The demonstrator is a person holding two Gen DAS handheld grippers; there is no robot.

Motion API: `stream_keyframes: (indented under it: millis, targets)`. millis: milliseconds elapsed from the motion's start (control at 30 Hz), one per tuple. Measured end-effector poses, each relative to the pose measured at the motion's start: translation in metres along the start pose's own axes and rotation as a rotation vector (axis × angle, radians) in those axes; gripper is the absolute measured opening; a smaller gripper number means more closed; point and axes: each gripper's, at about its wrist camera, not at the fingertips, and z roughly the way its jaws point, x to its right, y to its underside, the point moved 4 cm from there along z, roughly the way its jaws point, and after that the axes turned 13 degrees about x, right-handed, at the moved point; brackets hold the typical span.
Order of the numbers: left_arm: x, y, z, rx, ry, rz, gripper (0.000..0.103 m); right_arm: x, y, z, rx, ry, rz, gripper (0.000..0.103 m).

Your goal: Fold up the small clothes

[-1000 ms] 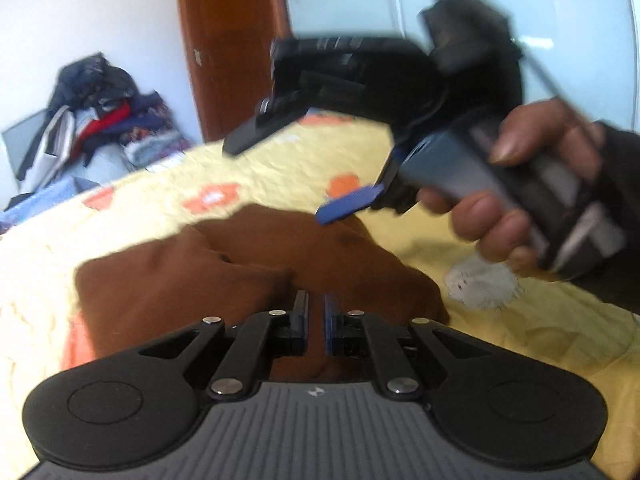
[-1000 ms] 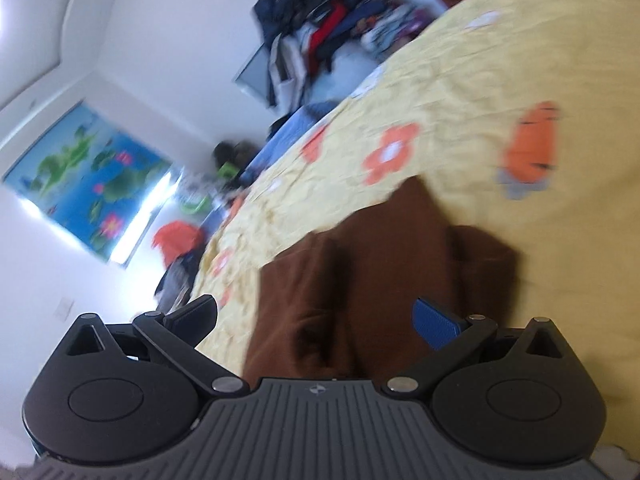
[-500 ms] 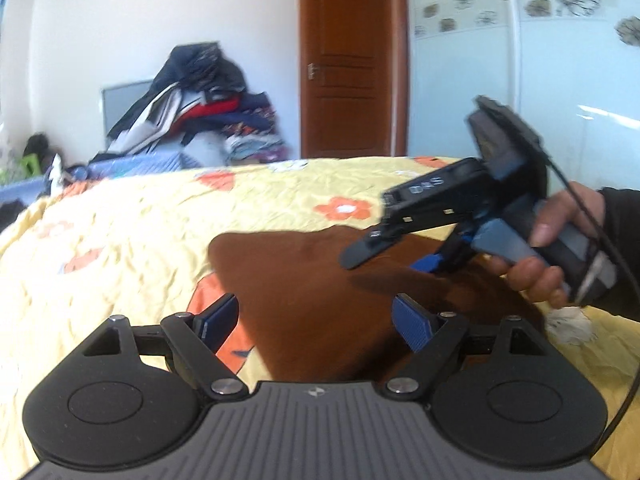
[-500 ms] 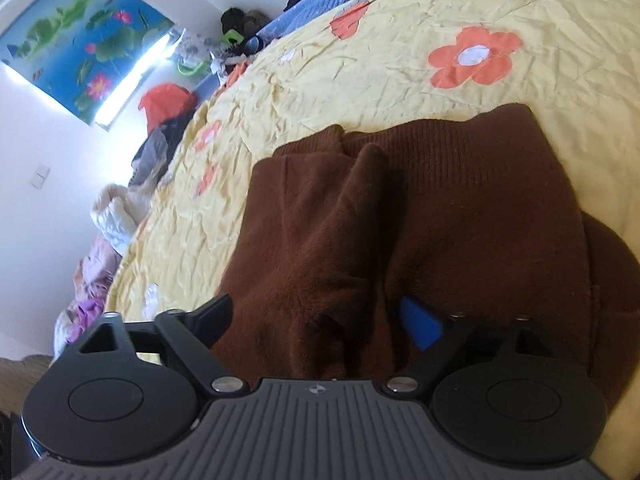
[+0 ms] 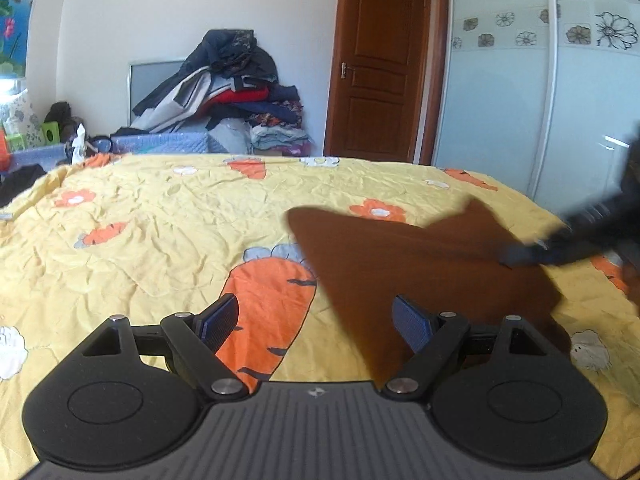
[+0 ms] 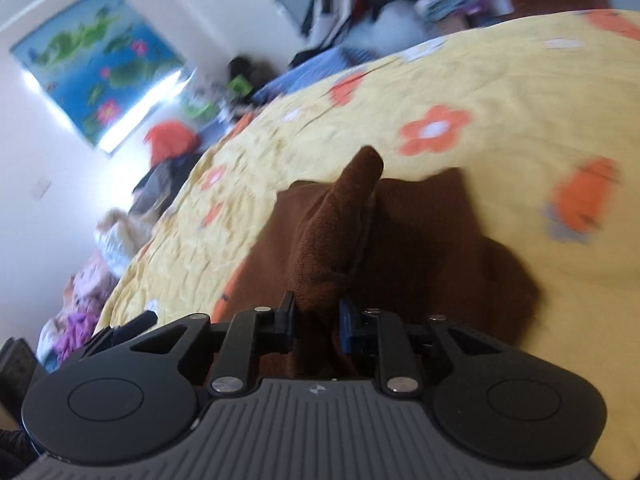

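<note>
A brown knit garment lies on a yellow carrot-print bedspread. The right gripper, whose jaws have just been closing, pinches a raised fold. The left gripper hangs wide apart, grasping nothing, over the garment's near left edge.

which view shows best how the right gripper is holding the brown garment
The right wrist view: the right gripper, whose jaws have just been closing, pinches a raised fold of the brown garment. The left wrist view shows it only as a dark blur at the garment's far edge.
</note>
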Motion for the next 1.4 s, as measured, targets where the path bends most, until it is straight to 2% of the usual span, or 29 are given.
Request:
stream_keyframes:
  millis: [67, 100, 167, 200, 233, 267, 300, 367, 433, 567, 600, 633, 733, 800, 867, 900, 967, 1000, 1033, 1133, 1233, 1300, 1333, 1367, 1400]
  targets:
    - [-0.004, 0.004, 0.007, -0.026, -0.002, -0.019, 0.085, 0.027, 0.016, -0.009, -0.015, 0.091, 0.045, 0.026]
    - [-0.005, 0.006, 0.012, -0.044, 0.002, -0.030, 0.085, 0.039, 0.024, -0.010, -0.024, 0.108, 0.091, 0.027]
    - [-0.004, 0.007, 0.020, -0.076, 0.012, -0.047, 0.085, 0.049, 0.029, -0.012, -0.002, 0.062, 0.186, 0.033]
    - [-0.003, 0.006, 0.022, -0.083, 0.016, -0.051, 0.085, 0.048, 0.028, -0.013, -0.002, 0.054, 0.200, 0.045]
    - [-0.001, 0.005, 0.023, -0.082, 0.022, -0.053, 0.085, 0.046, 0.022, -0.014, 0.010, 0.050, 0.192, 0.065]
    - [0.002, 0.005, 0.020, -0.072, 0.029, -0.051, 0.085, 0.043, 0.015, -0.016, 0.047, 0.064, 0.172, 0.076]
    - [0.004, 0.004, 0.018, -0.061, 0.034, -0.047, 0.085, 0.039, 0.006, -0.017, 0.095, 0.085, 0.150, 0.091]
    - [0.008, 0.002, 0.017, -0.048, 0.038, -0.037, 0.085, 0.039, -0.016, -0.013, 0.147, 0.105, 0.139, 0.090]
    - [0.011, -0.001, 0.019, -0.049, 0.042, -0.029, 0.085, 0.042, -0.032, 0.004, 0.147, 0.129, 0.124, 0.087]
    - [0.018, -0.004, 0.018, -0.045, 0.056, -0.015, 0.085, 0.057, -0.039, 0.054, 0.059, 0.220, 0.087, 0.084]
    - [0.020, -0.004, 0.018, -0.048, 0.060, -0.006, 0.085, 0.057, -0.034, 0.061, 0.045, 0.208, 0.088, 0.055]
    - [0.020, -0.004, 0.017, -0.051, 0.062, 0.004, 0.085, 0.056, -0.027, 0.065, 0.012, 0.176, 0.092, 0.016]
    - [0.016, -0.003, 0.013, -0.052, 0.062, 0.024, 0.085, 0.045, -0.016, 0.045, 0.055, 0.160, -0.001, 0.015]
    - [0.011, 0.000, 0.014, -0.067, 0.070, 0.009, 0.085, 0.062, -0.011, 0.034, 0.062, 0.186, 0.042, 0.013]
    - [0.012, 0.004, 0.017, -0.095, 0.116, -0.011, 0.085, 0.072, -0.006, 0.030, 0.071, 0.165, 0.083, 0.013]
    - [0.016, 0.006, 0.018, -0.110, 0.142, 0.001, 0.085, 0.071, -0.005, 0.027, 0.082, 0.148, 0.104, 0.020]
    - [0.032, 0.009, 0.012, -0.115, 0.200, 0.077, 0.085, 0.067, -0.009, 0.020, 0.107, 0.149, 0.127, 0.043]
    - [0.040, 0.012, 0.006, -0.103, 0.222, 0.126, 0.085, 0.063, -0.011, 0.013, 0.137, 0.145, 0.128, 0.065]
    - [0.047, 0.016, 0.000, -0.087, 0.234, 0.181, 0.085, 0.059, -0.012, 0.005, 0.172, 0.146, 0.129, 0.073]
    - [0.062, 0.032, -0.006, -0.087, 0.225, 0.298, 0.084, 0.036, -0.013, -0.015, 0.228, 0.111, 0.104, 0.071]
    - [0.071, 0.042, 0.001, -0.132, 0.245, 0.291, 0.084, 0.004, -0.004, -0.009, 0.190, 0.033, 0.043, 0.071]
    - [0.076, 0.042, 0.006, -0.113, 0.232, 0.309, 0.078, -0.011, 0.005, 0.003, 0.139, 0.011, -0.003, 0.071]
    - [0.077, 0.043, 0.010, -0.099, 0.209, 0.322, 0.062, -0.014, 0.010, 0.010, 0.110, 0.008, -0.022, 0.072]
    - [0.077, 0.043, 0.015, -0.095, 0.181, 0.332, 0.031, -0.013, 0.015, 0.018, 0.087, 0.022, -0.026, 0.072]
    - [0.074, 0.045, 0.021, -0.106, 0.159, 0.333, 0.018, -0.008, 0.020, 0.024, 0.067, 0.039, -0.018, 0.071]
